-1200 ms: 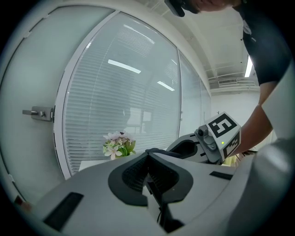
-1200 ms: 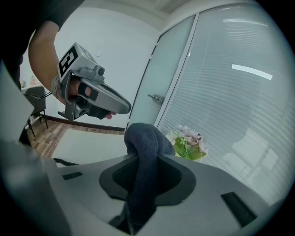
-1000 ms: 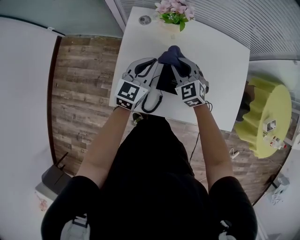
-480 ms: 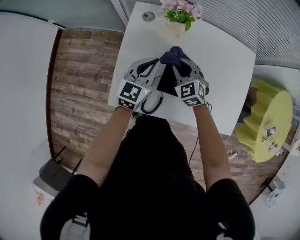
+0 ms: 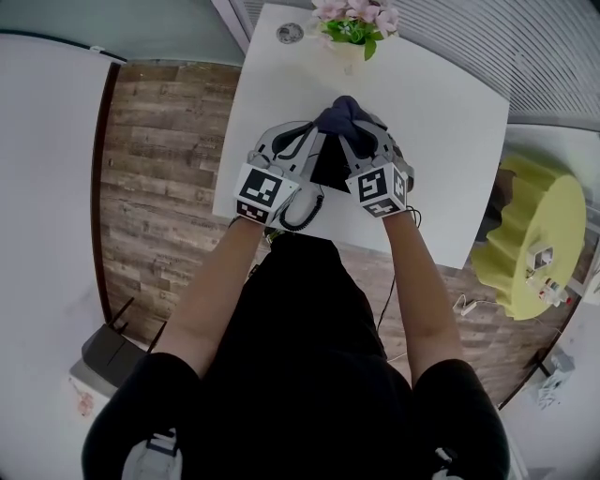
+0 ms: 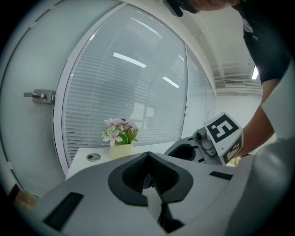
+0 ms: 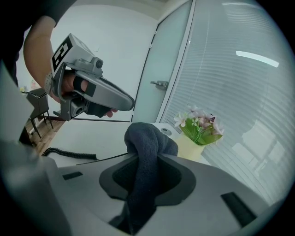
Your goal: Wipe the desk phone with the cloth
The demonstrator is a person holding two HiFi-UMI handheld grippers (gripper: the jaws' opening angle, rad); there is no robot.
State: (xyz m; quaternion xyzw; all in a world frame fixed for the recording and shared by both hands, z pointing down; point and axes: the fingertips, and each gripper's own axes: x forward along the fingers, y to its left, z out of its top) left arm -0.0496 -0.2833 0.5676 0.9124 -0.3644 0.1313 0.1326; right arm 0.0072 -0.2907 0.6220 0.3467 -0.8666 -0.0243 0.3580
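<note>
A black desk phone lies on the white table, mostly hidden under both grippers. Its coiled cord loops toward the near edge and also shows as the cord. My right gripper is shut on a dark blue cloth, which bunches above the jaws as the cloth. My left gripper hovers just left of the cloth, jaws closed with nothing seen between them. From the right gripper view, the left gripper hangs above the table in a hand.
A pale pot of pink flowers stands at the table's far edge, beside a round cable port. A yellow stool sits to the right on the wood floor. A glass wall with blinds lies beyond.
Both grippers and the cloth stay in nearly the same place over the phone; only the head view shifts a little.
</note>
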